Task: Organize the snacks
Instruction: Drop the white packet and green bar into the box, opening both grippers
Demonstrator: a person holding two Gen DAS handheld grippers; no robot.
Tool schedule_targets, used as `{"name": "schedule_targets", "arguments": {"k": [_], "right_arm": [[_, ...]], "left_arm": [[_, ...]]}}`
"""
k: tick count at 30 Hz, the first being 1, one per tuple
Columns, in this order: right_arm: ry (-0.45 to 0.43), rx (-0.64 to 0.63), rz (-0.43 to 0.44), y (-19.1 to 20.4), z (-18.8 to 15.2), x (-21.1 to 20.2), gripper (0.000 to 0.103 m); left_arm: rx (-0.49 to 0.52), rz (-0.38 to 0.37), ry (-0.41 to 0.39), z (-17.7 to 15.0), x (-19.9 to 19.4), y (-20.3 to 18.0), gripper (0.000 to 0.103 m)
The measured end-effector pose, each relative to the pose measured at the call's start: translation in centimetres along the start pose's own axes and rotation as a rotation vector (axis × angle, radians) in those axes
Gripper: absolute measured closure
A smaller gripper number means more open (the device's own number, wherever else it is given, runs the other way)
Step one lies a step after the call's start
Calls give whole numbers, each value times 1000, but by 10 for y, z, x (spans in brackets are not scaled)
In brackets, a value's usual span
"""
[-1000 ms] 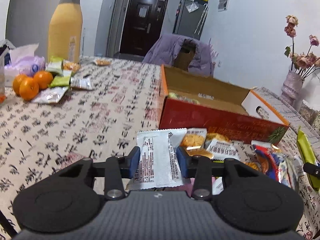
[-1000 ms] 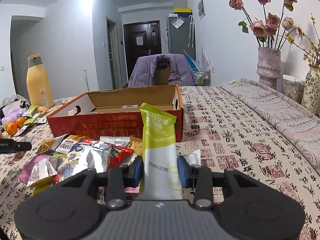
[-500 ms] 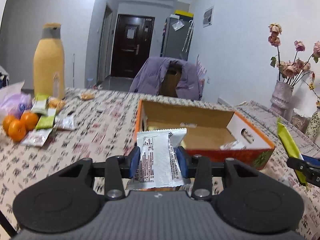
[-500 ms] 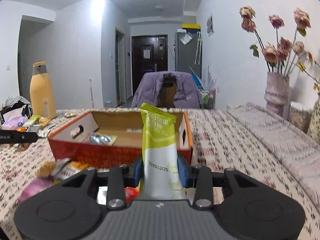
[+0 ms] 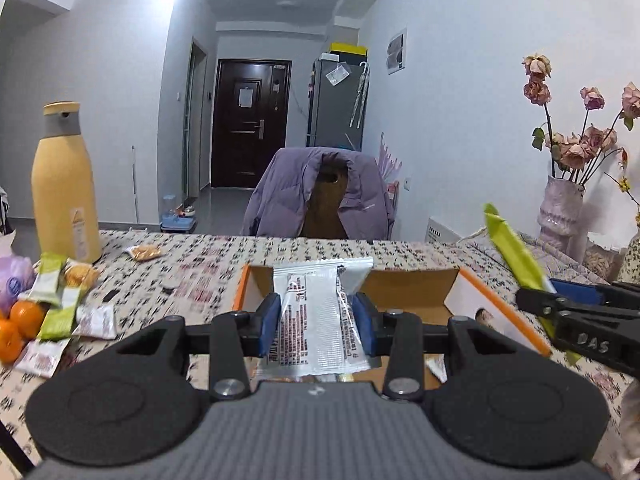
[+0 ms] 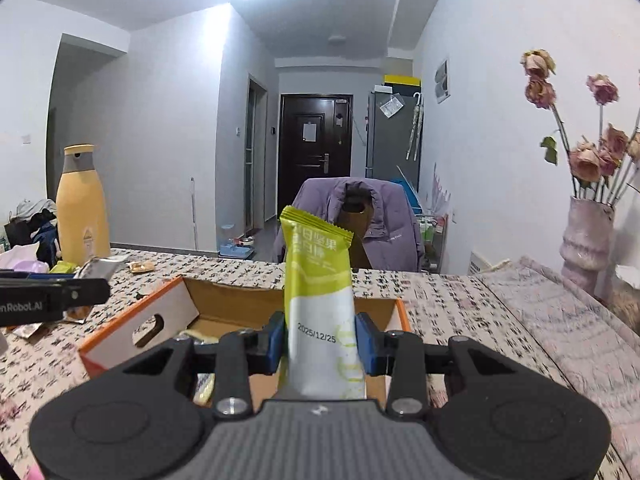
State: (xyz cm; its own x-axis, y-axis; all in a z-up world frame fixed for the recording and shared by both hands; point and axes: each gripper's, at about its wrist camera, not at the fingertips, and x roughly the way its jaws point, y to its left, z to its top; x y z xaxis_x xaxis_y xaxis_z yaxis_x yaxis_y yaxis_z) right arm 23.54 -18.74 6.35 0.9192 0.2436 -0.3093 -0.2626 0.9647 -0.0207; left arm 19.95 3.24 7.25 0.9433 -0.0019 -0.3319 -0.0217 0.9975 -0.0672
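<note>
Above the open cardboard box (image 5: 408, 288), both grippers have risen from the desk, left gripper (image 5: 316, 318) clamped on a silver packet (image 5: 316, 320), right gripper (image 6: 320, 340) on a green packet (image 6: 318, 280), ready for depositing.

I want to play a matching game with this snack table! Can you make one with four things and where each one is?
Things:
1. silver snack packet
2. green snack bar
3. yellow bottle
4. purple jacket

Places:
A. draped over the chair behind the table
B. standing on the table's far left side
C. held in the left gripper
D. held in the right gripper

Pairs: 1-C, 2-D, 3-B, 4-A
</note>
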Motion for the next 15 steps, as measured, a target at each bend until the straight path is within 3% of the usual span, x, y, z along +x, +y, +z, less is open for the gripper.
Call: {"name": "schedule_targets", "arguments": {"k": [7, 15], "right_arm": [[35, -9, -10, 5, 5, 50, 67], [107, 24, -20, -6, -21, 85, 66]], "left_arm": [[23, 14, 15, 10, 46, -10, 63], [38, 43, 62, -13, 84, -2, 63]]}}
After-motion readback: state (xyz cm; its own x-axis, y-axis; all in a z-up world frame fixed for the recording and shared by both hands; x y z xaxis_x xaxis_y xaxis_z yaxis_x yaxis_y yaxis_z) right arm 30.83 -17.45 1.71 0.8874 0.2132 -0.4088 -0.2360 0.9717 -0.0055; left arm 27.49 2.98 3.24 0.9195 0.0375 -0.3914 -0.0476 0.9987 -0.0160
